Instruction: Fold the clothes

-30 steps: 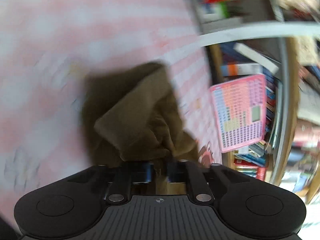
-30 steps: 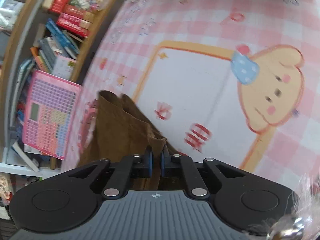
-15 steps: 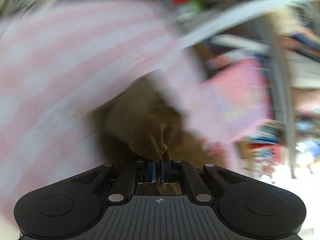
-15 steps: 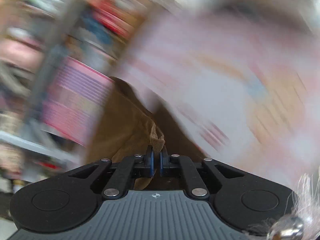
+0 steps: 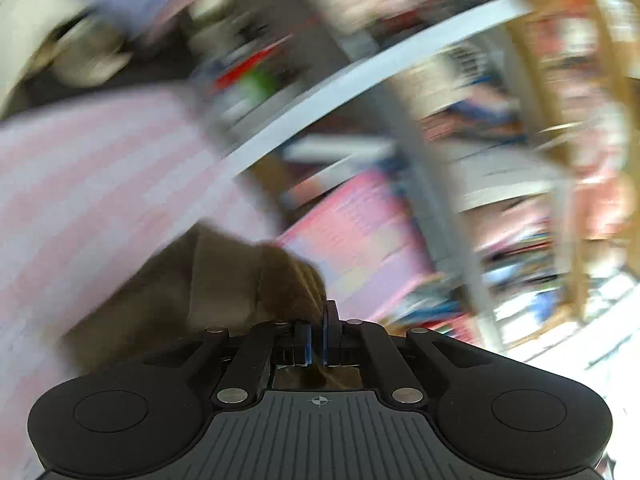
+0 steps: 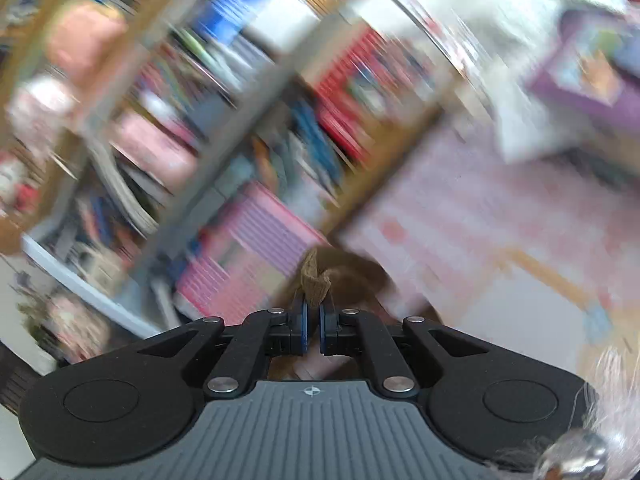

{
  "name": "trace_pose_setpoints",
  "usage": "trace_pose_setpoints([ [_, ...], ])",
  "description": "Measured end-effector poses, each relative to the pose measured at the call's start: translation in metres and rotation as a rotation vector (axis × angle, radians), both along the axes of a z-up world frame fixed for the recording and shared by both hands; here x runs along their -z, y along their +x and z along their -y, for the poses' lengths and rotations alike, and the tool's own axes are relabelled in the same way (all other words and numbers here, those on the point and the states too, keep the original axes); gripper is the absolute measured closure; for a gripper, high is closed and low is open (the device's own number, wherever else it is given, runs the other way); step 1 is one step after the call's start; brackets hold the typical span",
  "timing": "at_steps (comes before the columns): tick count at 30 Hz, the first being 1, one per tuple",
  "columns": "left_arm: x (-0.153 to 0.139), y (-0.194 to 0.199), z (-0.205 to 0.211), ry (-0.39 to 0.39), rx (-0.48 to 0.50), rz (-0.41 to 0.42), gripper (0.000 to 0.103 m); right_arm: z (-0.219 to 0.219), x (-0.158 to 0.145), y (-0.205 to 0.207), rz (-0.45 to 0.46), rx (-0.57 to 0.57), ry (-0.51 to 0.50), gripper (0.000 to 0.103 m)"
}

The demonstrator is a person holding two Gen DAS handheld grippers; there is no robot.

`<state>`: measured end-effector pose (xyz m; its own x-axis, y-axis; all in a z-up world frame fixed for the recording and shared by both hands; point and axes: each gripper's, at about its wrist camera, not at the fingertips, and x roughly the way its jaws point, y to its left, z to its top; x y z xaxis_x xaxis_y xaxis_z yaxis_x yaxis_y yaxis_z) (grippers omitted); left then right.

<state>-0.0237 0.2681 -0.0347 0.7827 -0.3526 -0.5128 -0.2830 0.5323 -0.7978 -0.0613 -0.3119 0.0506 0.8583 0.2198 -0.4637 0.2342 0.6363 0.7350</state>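
Observation:
A brown corduroy garment (image 5: 208, 280) hangs from both grippers above the pink checked mat (image 5: 80, 184). My left gripper (image 5: 317, 336) is shut on an edge of the garment, which trails down and to the left. My right gripper (image 6: 313, 326) is shut on another bunched edge of the brown garment (image 6: 316, 280), which sticks up between the pads. Both views are heavily motion-blurred.
A bookshelf (image 6: 240, 120) full of books stands beyond the mat's edge, with a pink chart board (image 5: 360, 240) leaning against it, also seen in the right wrist view (image 6: 248, 248). The pink mat (image 6: 500, 232) with its cartoon print lies to the right.
Both grippers have lifted and swung upward with the garment, so the views have turned from the mat toward the bookshelf. The garment now hangs lifted off the mat.

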Motion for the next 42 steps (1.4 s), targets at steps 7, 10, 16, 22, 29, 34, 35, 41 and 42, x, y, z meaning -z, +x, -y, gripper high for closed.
trace_pose_setpoints([
  [7, 0.052, -0.026, -0.007, -0.037, -0.017, -0.12, 0.089, -0.013, 0.104, -0.009, -0.361, 0.002, -0.089, 0.098],
  [10, 0.051, -0.026, -0.013, -0.077, -0.016, -0.08, 0.065, -0.019, 0.097, -0.004, -0.339, -0.018, -0.154, 0.096],
  [16, 0.055, -0.028, -0.021, -0.209, -0.121, -0.06, 0.054, -0.028, 0.096, 0.013, -0.347, -0.026, -0.234, 0.096],
  [22, 0.061, -0.04, -0.025, -0.278, -0.194, -0.072, 0.048, -0.035, 0.093, 0.014, -0.355, -0.037, -0.313, 0.097],
  [29, 0.052, -0.002, -0.033, -0.144, -0.182, -0.114, 0.091, -0.043, 0.092, 0.014, -0.363, -0.044, -0.367, 0.097],
  [34, -0.032, -0.001, -0.008, 0.045, 0.012, 0.296, 0.092, -0.047, 0.091, 0.015, -0.366, -0.051, -0.4, 0.097],
  [35, -0.033, -0.001, -0.01, 0.052, 0.017, 0.304, 0.092, -0.047, 0.091, 0.014, -0.365, -0.049, -0.403, 0.097],
  [41, 0.057, 0.001, -0.041, -0.007, -0.092, -0.073, 0.088, -0.051, 0.091, 0.014, -0.363, -0.053, -0.423, 0.096],
  [42, 0.058, -0.002, -0.041, -0.006, -0.091, -0.058, 0.086, -0.052, 0.091, 0.014, -0.363, -0.054, -0.427, 0.096],
])
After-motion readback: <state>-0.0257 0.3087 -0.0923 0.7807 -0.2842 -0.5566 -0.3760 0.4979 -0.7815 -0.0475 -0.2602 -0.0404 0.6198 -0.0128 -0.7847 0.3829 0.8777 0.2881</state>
